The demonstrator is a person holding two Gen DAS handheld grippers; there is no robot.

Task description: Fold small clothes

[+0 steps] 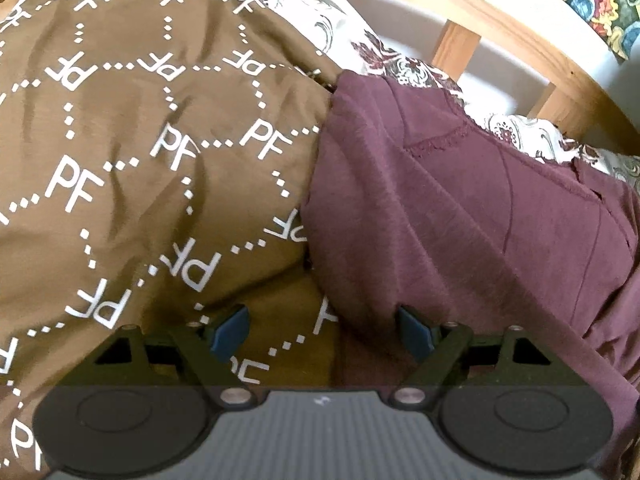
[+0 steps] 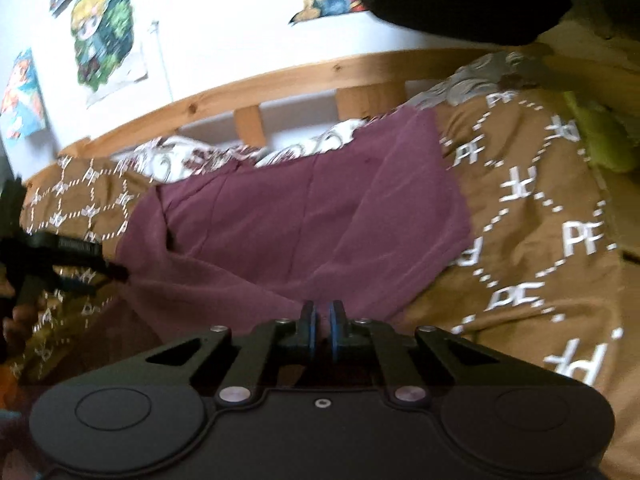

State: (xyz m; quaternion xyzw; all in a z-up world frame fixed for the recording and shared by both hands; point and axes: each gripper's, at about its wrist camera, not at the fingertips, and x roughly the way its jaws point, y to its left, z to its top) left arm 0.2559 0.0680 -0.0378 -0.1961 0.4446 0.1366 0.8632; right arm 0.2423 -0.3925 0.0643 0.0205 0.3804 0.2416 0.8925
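Motion blur smears the right view, where the right gripper (image 2: 322, 320) pinches the near edge of a rumpled maroon cotton garment (image 2: 304, 216) on a brown PF-monogram bedspread (image 2: 540, 208); the left gripper (image 1: 324, 330) gapes empty.

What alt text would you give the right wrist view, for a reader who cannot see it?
The right gripper, jaws nearly shut, sits at the near edge of a maroon garment spread on a brown PF-print bedcover. A wooden bed rail and wall posters lie beyond; the left gripper enters at left.
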